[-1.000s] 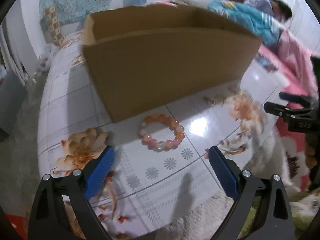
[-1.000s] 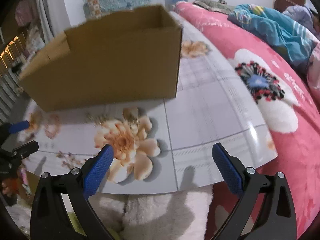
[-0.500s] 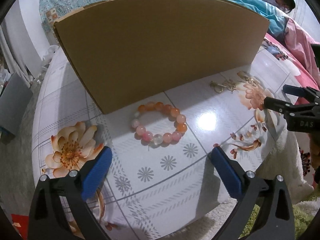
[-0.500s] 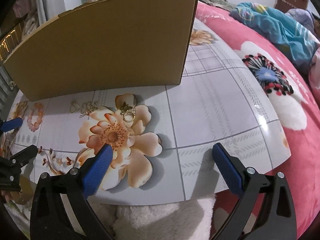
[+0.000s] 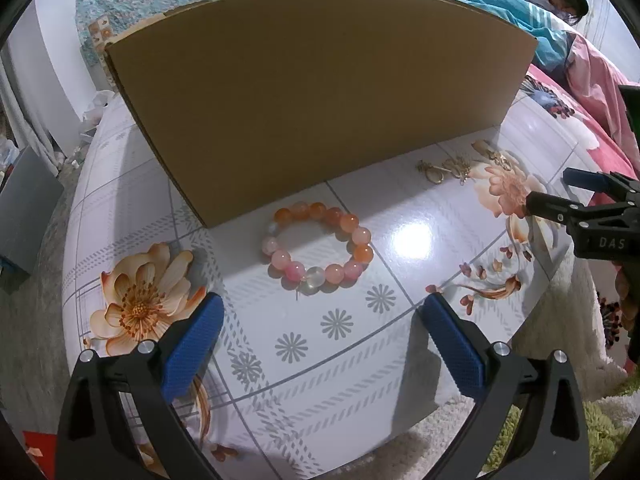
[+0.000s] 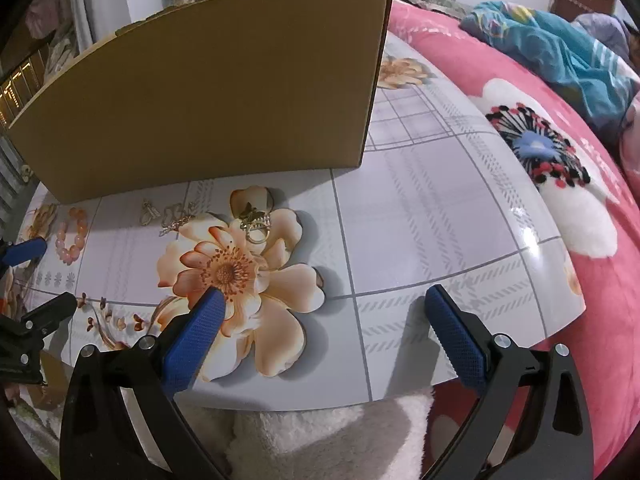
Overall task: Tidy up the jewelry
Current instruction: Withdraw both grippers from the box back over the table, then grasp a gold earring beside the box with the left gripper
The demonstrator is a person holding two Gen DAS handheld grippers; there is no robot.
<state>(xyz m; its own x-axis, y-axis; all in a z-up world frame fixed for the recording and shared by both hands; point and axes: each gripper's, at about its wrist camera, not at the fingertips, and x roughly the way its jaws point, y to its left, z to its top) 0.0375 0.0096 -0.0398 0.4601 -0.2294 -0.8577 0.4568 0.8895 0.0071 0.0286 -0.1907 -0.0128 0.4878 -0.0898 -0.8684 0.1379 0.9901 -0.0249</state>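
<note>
A pink and orange bead bracelet (image 5: 318, 246) lies on the floral table (image 5: 348, 344) just in front of a tall cardboard box (image 5: 320, 92). My left gripper (image 5: 320, 316) is open and empty, a short way in front of the bracelet. Small gold pieces (image 5: 444, 168) lie to its right by the box. In the right wrist view a gold ring (image 6: 256, 226) and gold chain pieces (image 6: 168, 214) lie on the table near the box (image 6: 208, 112); the bracelet (image 6: 72, 240) is at far left. My right gripper (image 6: 324, 304) is open and empty, in front of the ring.
A pink floral bed cover (image 6: 560, 184) borders the table's right side, with a blue blanket (image 6: 560, 52) behind. White fluffy fabric (image 6: 332, 440) lies below the table's front edge. The other gripper's fingers (image 5: 580, 208) show at the right of the left wrist view.
Both grippers have moved closer to the table and box and lower. The bracelet and the gold pieces now look larger and nearer. Nothing was picked up.
</note>
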